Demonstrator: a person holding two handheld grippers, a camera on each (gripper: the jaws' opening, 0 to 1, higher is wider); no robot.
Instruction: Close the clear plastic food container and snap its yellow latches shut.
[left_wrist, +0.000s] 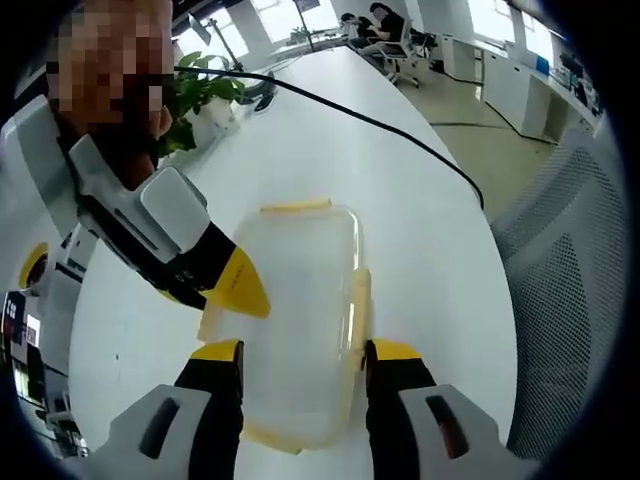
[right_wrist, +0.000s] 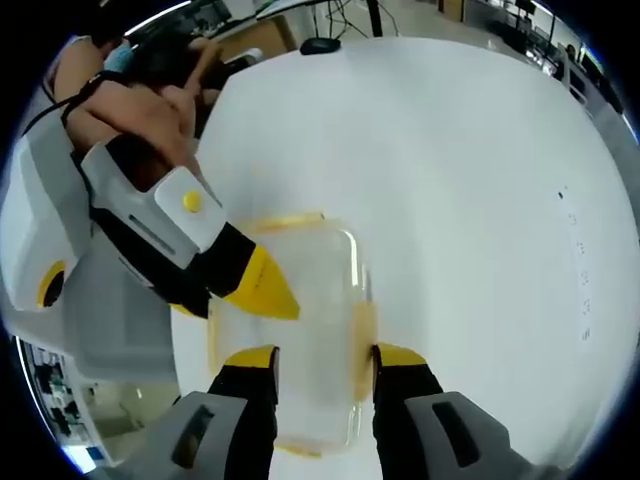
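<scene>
Resting flat: clear container (left_wrist: 300, 320) with lid on, lying on white bench (left_wrist: 400, 200).
Latches: yellow latch (left_wrist: 296, 207) at far end, another (left_wrist: 361, 305) along one side.
Left gripper (left_wrist: 302, 352): fingers parted, straddling container, no grip.
Right gripper (right_wrist: 325, 355): fingers parted, straddling it likewise.
Background: plant (left_wrist: 200, 95), black cable (left_wrist: 380, 125).

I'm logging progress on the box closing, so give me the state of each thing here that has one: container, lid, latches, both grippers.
clear plastic food container: upright on the white table, lid on.
yellow latches: whether snapped shut cannot be told.
left gripper: open, jaws straddling the container's near end.
right gripper: open, jaws straddling the container.
</scene>
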